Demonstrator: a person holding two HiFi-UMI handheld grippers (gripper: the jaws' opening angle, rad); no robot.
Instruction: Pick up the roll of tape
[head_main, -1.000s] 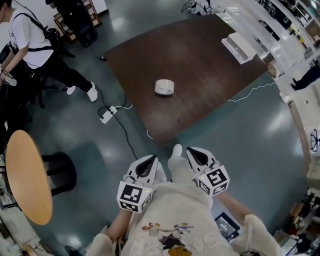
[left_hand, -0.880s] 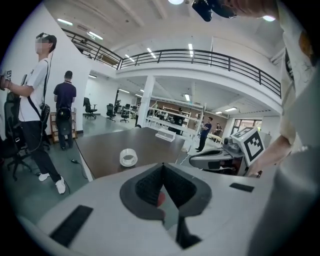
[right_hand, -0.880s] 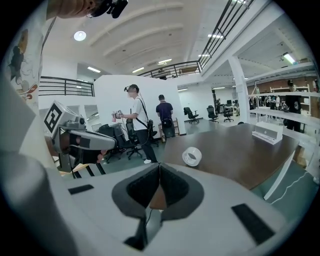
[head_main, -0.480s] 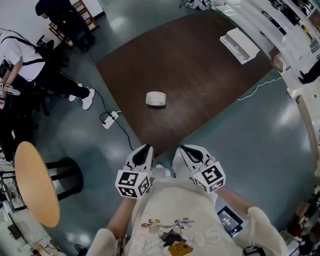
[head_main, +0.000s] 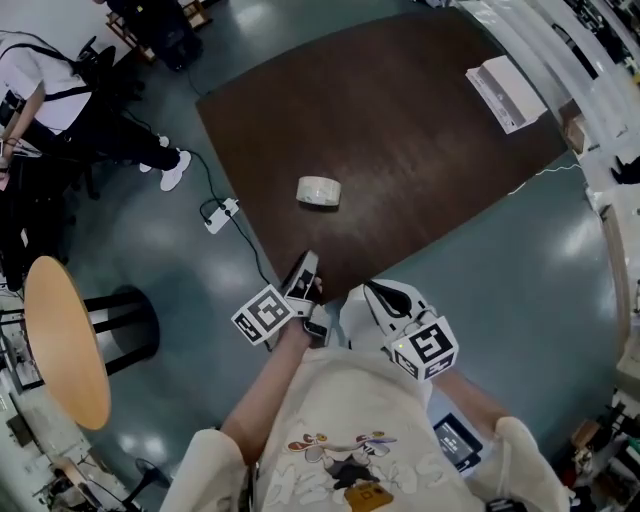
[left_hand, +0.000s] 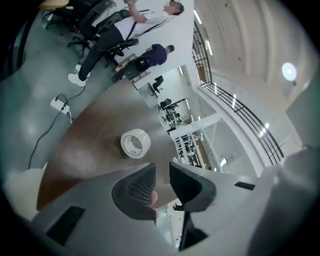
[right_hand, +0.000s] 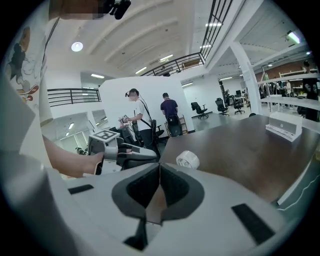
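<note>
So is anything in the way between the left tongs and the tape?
No, nothing visible. The roll of tape lies alone on the brown table, with only bare tabletop between it and the left tongs. Those jaws have just been opening, with nothing between them.

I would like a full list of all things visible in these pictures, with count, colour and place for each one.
tape: 1, whitish, middle of the table
table: 1, dark brown, ahead of the person
box: 1, white, table's far right corner
power strip: 1, white, floor left of the table
round table: 1, light wood, far left
bystander: 1, white top, beyond the table
second bystander: 1, dark top, beside the first
left gripper: 1, grey, at the table's near corner; jaws have just been opening, nothing between them
right gripper: 1, grey, beside the left; shut, empty
</note>
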